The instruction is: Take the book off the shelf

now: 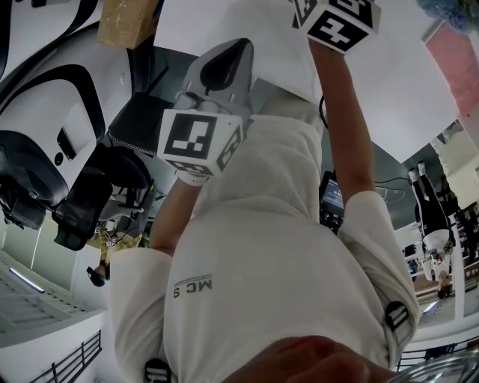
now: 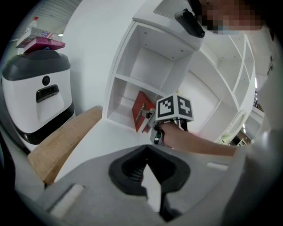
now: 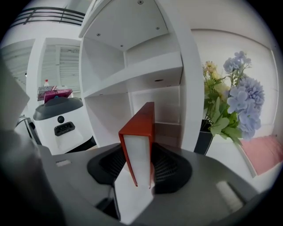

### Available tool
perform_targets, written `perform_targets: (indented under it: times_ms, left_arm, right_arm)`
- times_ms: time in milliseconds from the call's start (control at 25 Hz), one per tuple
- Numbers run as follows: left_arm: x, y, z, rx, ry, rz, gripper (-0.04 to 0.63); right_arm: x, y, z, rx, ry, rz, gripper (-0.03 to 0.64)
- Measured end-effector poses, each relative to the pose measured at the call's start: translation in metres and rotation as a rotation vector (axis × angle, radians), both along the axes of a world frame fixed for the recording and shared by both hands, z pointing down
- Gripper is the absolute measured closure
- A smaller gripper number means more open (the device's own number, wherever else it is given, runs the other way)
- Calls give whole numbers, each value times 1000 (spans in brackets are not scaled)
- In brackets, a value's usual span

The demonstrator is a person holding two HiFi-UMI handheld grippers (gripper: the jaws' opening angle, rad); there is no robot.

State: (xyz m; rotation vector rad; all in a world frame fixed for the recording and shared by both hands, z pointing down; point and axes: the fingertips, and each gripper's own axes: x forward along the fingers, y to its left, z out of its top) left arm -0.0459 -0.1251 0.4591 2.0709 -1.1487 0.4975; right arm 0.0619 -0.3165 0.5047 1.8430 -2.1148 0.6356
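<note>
A red book point(image 3: 138, 154) with white page edges stands between the jaws of my right gripper point(image 3: 139, 170), and the ribbed pads press on both covers. Seen from the left gripper view, the book point(image 2: 140, 111) leans in a lower compartment of the white shelf point(image 2: 132, 84), with the right gripper point(image 2: 148, 118) at it and a bare forearm behind. My left gripper point(image 2: 148, 167) hangs back from the shelf, shut with nothing in it. The head view shows the left gripper point(image 1: 224, 71) and only the right gripper's marker cube point(image 1: 337, 19).
A white machine with a grey top point(image 2: 40, 97) stands left of the shelf, with a pink box point(image 2: 42, 43) on it. A brown board point(image 2: 66, 141) leans below it. Blue and yellow flowers in a dark vase point(image 3: 230, 106) stand right of the shelf.
</note>
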Motion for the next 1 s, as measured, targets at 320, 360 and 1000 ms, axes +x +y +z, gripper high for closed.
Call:
perform_targets:
  times_ms: [320, 360, 1000]
  left_arm:
    - [1, 2, -3, 7, -9, 7, 595]
    - [2, 3, -5, 10, -7, 10, 595]
    - [-14, 14, -32, 80, 2, 33, 595]
  right_arm:
    - [5, 8, -2, 5, 11, 14, 443]
    - [5, 11, -2, 2, 10, 13, 443]
    - [4, 67, -17, -10, -71, 17, 445]
